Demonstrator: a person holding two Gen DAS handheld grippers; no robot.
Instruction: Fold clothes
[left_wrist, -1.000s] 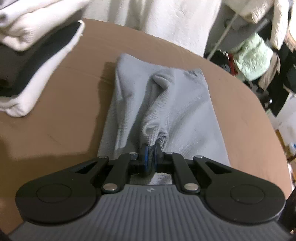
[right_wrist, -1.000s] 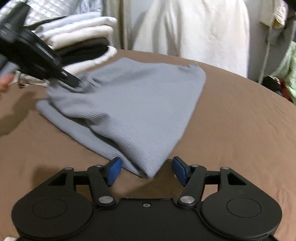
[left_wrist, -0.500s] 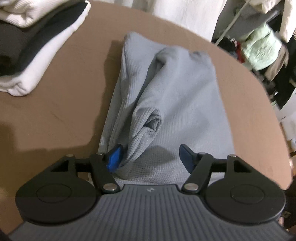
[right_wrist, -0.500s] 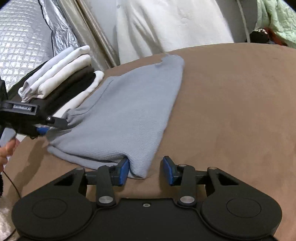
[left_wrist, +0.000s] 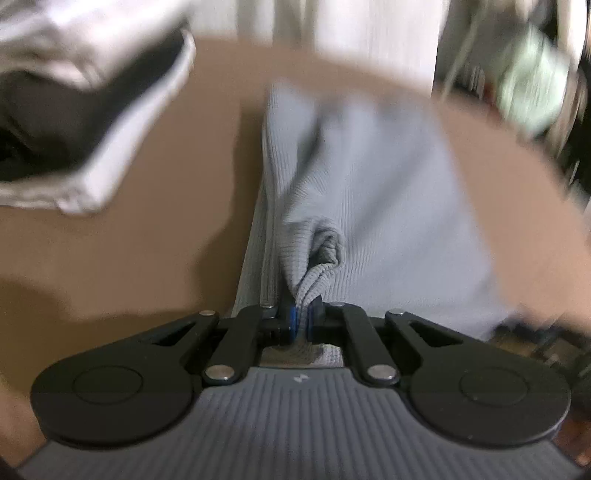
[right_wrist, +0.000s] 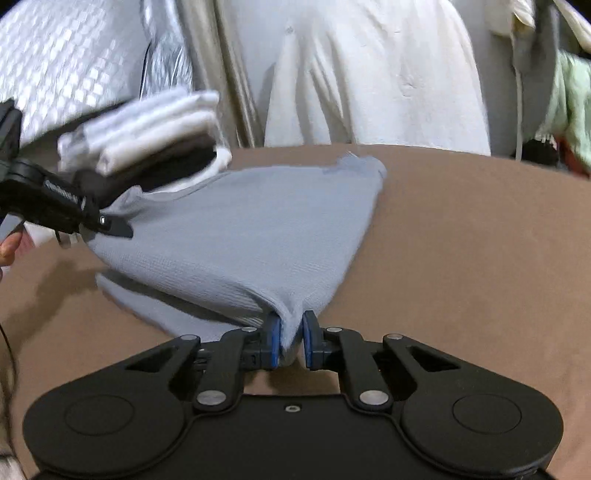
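**Grey knit garment: both near corners taken, fold still to be made**

Item: one grey knit garment (right_wrist: 251, 229), already doubled lengthwise into a narrow panel, lying on the brown table (right_wrist: 461, 240) and running from near to far. We judge the earlier folds done and the cross fold pending; the far edge still rests on the cloth-covered top.

Grips: our left gripper (left_wrist: 303, 320) is fully closed, a bunched tuck of the near edge pinched between its blue pads. Our right gripper (right_wrist: 291, 341) is closing on the near right corner, with the fabric already between the pads and drawn up into a peak. In the right wrist view the left gripper (right_wrist: 122, 230) holds the left corner raised off the table.

Surroundings: a stack of folded clothes (right_wrist: 147, 125), white and dark, sits far left, just beside the garment's left edge. We count this the tight side.

Open room: bare table lies to the right and beyond the far edge, up to the table's curved rim, where hanging white fabric (right_wrist: 369, 74) begins. A fold carried away from us has clear room.
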